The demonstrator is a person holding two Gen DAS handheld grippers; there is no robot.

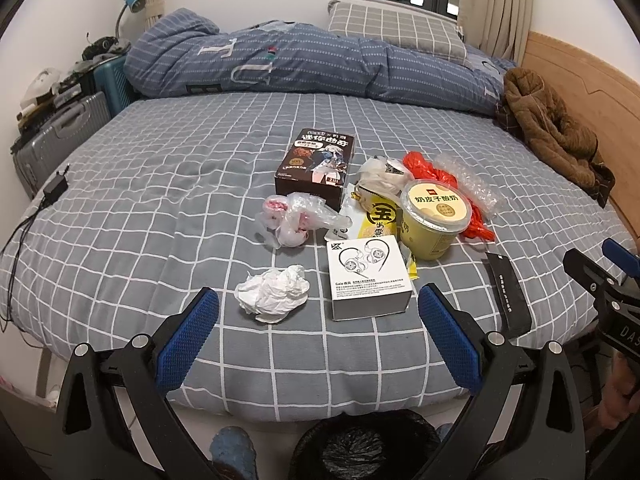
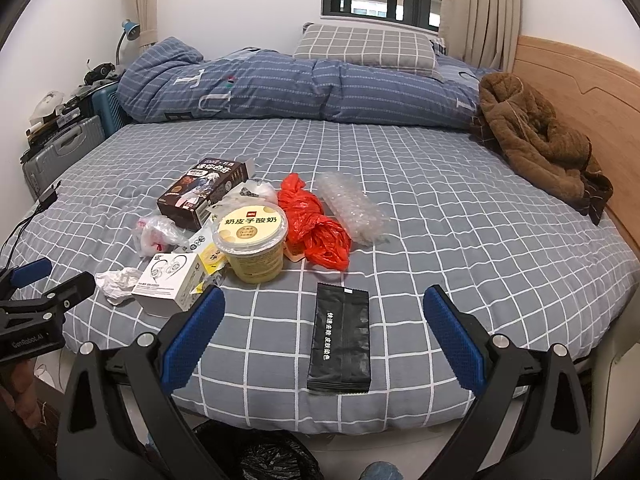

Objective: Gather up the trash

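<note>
Trash lies on the grey checked bed (image 1: 160,208): a crumpled white tissue (image 1: 274,292), a white earphone box (image 1: 368,276), a yellow yogurt tub (image 1: 434,216), a dark snack box (image 1: 316,168), a clear plastic bag (image 1: 296,220), a red bag (image 2: 314,222), bubble wrap (image 2: 352,208) and a black flat packet (image 2: 341,340). My left gripper (image 1: 318,336) is open over the bed's front edge, just short of the tissue and earphone box. My right gripper (image 2: 324,334) is open, with the black packet between its fingers. A bin with a black liner (image 1: 360,448) stands on the floor below.
A folded blue duvet (image 1: 304,64) and a pillow (image 1: 396,30) lie at the back. A brown garment (image 1: 552,128) rests by the wooden headboard (image 2: 580,92). A charger with cable (image 1: 56,186) sits at the left edge, suitcases (image 1: 56,136) beyond it.
</note>
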